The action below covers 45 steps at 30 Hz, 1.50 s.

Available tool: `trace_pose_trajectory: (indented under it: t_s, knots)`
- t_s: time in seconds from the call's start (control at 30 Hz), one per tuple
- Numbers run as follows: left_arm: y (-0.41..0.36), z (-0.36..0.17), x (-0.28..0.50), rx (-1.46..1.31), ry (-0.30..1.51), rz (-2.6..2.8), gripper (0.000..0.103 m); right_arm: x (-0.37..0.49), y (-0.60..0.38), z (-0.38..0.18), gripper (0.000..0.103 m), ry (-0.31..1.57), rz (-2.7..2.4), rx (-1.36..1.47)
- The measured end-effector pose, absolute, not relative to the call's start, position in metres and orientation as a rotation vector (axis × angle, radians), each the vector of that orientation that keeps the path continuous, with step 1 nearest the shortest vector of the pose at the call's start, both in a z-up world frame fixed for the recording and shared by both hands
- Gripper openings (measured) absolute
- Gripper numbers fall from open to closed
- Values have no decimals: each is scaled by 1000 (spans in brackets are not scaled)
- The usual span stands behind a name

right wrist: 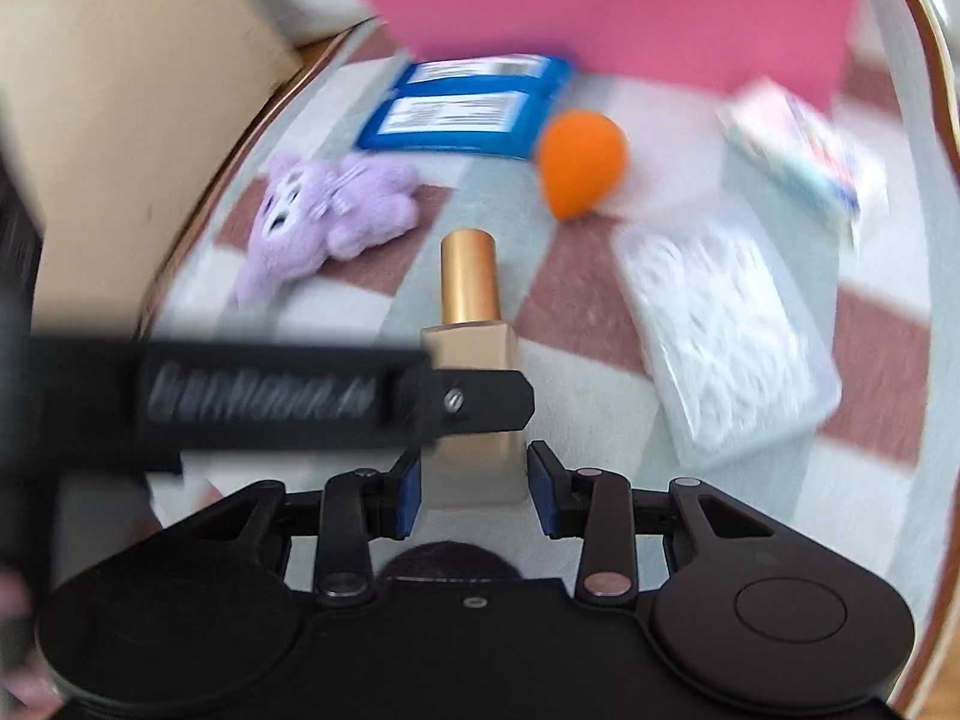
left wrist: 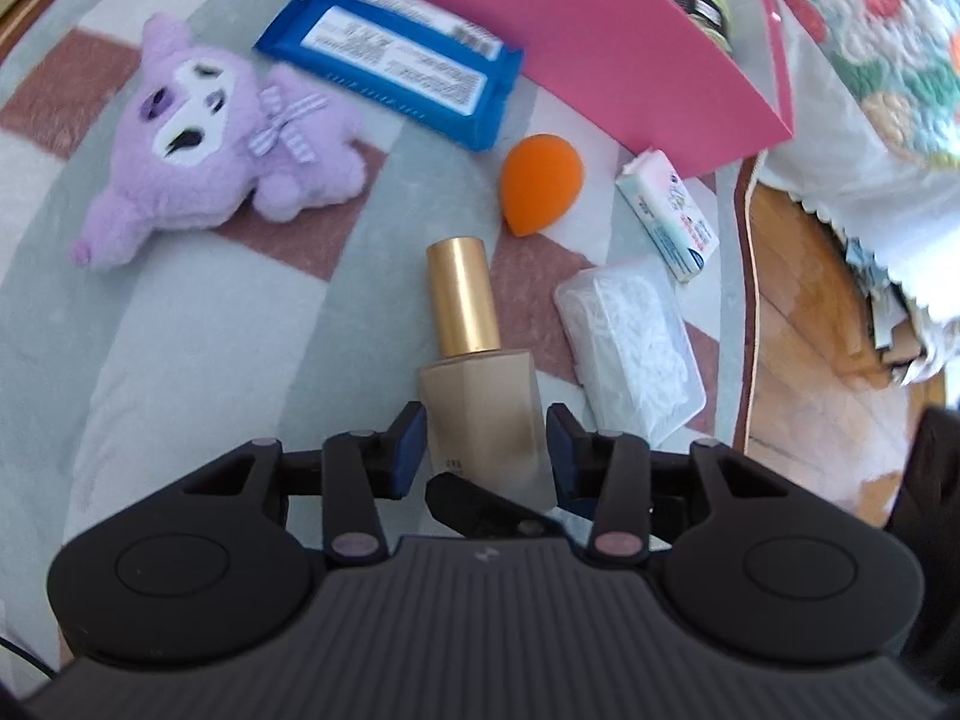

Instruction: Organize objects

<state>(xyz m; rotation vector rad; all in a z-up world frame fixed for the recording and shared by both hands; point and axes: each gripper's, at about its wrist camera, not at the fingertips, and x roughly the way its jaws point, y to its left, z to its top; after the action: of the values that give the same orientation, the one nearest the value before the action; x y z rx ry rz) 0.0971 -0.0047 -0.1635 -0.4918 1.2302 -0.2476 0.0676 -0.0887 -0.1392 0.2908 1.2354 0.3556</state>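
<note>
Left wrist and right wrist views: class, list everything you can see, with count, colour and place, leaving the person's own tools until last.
bottle: 1, beige with gold cap, upright between both grippers
plush toy: 1, lilac, lying at left
wipes pack: 1, blue, beyond the toy
sponge: 1, orange, centre
small packet: 1, white and pale blue, by the pink box's corner
clear box: 1, white contents, right of the bottle
pink box: 1, far side
jar: 1, dark, green top, beyond the pink wall
cloth: 1, checked, underneath
left gripper: black, blue pads, gripping the bottle
right gripper: black, blue pads flanking the bottle's base, contact unclear
</note>
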Motion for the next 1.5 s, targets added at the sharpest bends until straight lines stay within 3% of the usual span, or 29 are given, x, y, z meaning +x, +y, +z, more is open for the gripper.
trace_pose_trajectory:
  t_s: [0.47,1.17,1.5]
  knots:
    - [2,-156,92,-570,1232,-218,42,57,-85,-131,41,1195,387,248]
    - [-12,3,103,-482,1046,-398,41,72,-115,3,40,984,436,184]
    - [-18,-34,139,-512,1143,-391,37,107,-121,-35,40,1056,399,222]
